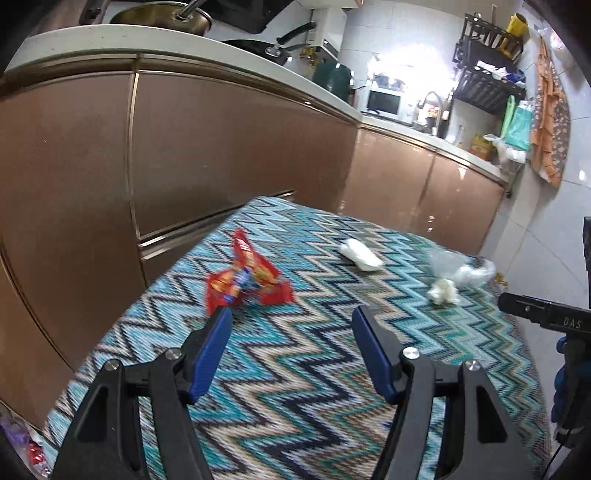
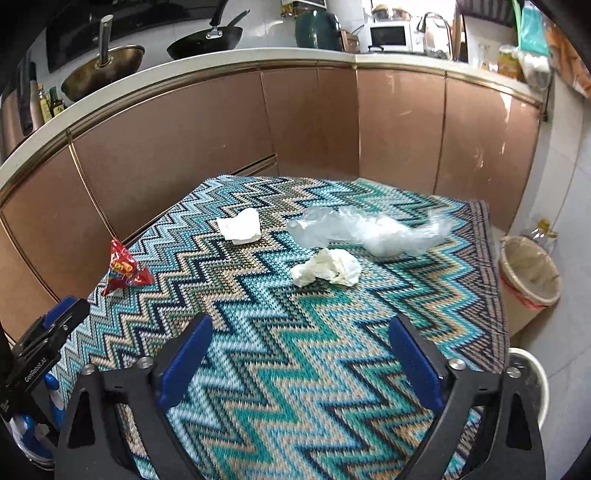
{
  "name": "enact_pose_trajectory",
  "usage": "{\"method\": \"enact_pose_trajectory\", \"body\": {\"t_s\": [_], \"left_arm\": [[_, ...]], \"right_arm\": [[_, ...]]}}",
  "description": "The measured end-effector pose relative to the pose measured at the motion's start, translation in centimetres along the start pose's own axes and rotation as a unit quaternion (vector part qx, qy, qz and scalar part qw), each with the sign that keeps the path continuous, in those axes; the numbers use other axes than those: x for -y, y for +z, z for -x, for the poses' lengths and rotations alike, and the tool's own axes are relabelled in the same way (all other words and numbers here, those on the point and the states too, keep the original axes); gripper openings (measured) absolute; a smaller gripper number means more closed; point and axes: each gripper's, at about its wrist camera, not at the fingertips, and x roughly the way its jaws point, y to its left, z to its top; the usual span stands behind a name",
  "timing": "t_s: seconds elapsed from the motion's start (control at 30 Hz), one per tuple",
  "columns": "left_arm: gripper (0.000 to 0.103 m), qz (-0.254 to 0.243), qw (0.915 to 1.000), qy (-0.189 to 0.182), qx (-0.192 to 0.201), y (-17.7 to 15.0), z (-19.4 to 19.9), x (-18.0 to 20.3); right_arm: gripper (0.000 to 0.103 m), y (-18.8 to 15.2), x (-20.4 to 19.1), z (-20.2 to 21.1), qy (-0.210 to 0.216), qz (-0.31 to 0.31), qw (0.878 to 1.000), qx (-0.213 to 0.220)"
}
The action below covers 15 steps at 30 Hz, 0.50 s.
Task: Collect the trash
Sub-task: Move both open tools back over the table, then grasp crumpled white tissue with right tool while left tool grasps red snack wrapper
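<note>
Woven zigzag cloth (image 2: 295, 350) in teal, tan and black covers the table, which stands against glossy copper-brown cabinets (image 2: 184, 140) under a pale counter (image 2: 221, 59) holding pans and a microwave (image 2: 390, 35). A lined bin (image 2: 530, 271) sits on the floor off the table's right edge, partly cut off by it. On the cloth lie a red wrapper (image 1: 245, 282) (print too blurred to read), a folded tissue (image 2: 239, 226), a crumpled tissue (image 2: 327, 272) and a filmy clear bag (image 2: 369, 230). Left gripper (image 1: 291, 321) and right gripper (image 2: 301, 328) both hover wide open, holding nothing.
</note>
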Motion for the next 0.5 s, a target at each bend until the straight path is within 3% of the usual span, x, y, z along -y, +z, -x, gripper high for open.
{"method": "enact_pose_trajectory", "body": {"t_s": [0.1,0.5], "left_arm": [[0.066,0.011,0.9999,0.011,-0.002,0.7,-0.9,-1.2],[0.065,0.027,0.9990,-0.012,-0.033,4.5,-7.2,-2.7]], "right_arm": [[0.088,0.4,0.5,-1.9,0.007,-0.001,1.000,-0.009],[0.079,3.1,3.5,-7.2,0.028,-0.011,0.999,-0.017]]}}
